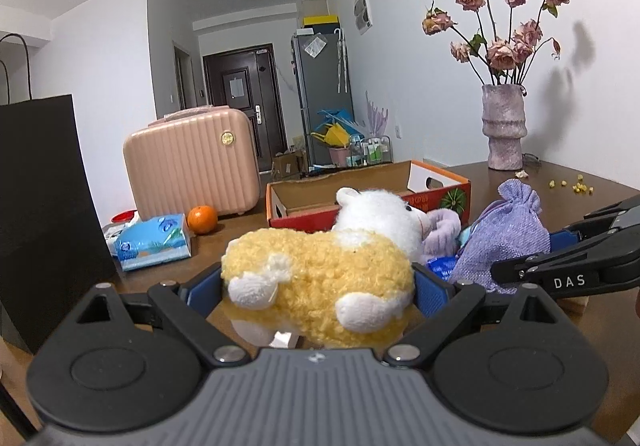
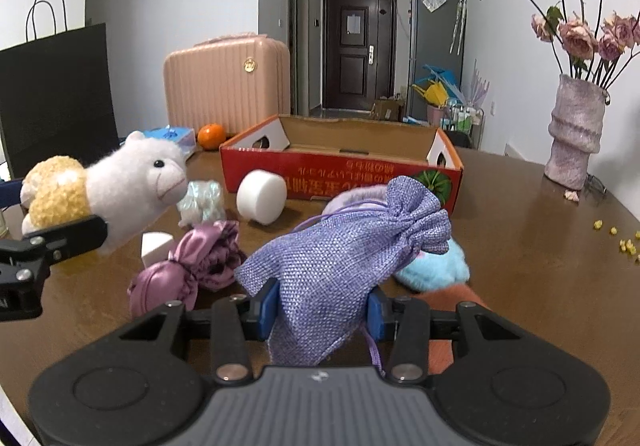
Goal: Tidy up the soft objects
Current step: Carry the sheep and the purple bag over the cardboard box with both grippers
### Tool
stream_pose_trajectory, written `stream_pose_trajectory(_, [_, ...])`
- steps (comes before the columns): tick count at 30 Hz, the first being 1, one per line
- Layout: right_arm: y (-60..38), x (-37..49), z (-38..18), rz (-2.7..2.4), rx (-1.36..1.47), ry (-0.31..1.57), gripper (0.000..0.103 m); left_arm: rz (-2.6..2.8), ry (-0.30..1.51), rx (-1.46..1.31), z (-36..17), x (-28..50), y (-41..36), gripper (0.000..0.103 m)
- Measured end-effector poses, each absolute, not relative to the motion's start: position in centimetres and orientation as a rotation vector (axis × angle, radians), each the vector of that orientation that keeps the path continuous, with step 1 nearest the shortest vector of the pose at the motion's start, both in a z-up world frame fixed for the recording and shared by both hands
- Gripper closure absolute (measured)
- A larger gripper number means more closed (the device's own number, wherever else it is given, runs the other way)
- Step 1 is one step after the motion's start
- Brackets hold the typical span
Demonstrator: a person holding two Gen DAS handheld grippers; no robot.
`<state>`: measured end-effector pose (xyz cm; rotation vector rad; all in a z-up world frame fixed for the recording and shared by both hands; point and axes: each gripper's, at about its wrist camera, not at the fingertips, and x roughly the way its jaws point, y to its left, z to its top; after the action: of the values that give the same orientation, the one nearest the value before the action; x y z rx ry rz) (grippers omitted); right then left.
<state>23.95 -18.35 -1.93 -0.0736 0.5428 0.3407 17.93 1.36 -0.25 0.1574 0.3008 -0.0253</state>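
Note:
A yellow-and-white plush alpaca (image 1: 320, 278) is lifted above the table, and my left gripper (image 1: 316, 294) is shut on its body; the same alpaca (image 2: 104, 193) shows at the left of the right wrist view. My right gripper (image 2: 322, 310) is shut on a lilac drawstring pouch (image 2: 344, 258), raised off the wood; that pouch (image 1: 504, 234) sits at the right of the left wrist view. An open red cardboard box (image 2: 340, 169) stands behind. On the table lie a purple satin scrunchie (image 2: 188, 270), a light blue fluffy item (image 2: 436, 270), a white foam puck (image 2: 262, 195) and a shiny crinkled piece (image 2: 202, 201).
A pink suitcase (image 1: 192, 161), an orange (image 1: 203, 219), a blue tissue pack (image 1: 154, 242) and a black paper bag (image 1: 44, 213) stand to the left. A vase of dried roses (image 1: 505, 125) is at the back right, with yellow crumbs (image 2: 624, 242) near it.

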Motion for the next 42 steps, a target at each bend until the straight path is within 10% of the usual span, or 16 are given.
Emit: stream_pose_trajectory(42, [-20.2,37.1,3.3,0.339,-0.054,0.374,0.06,-0.008,0.224,0.12,4.9,31.8,0.3,0.008])
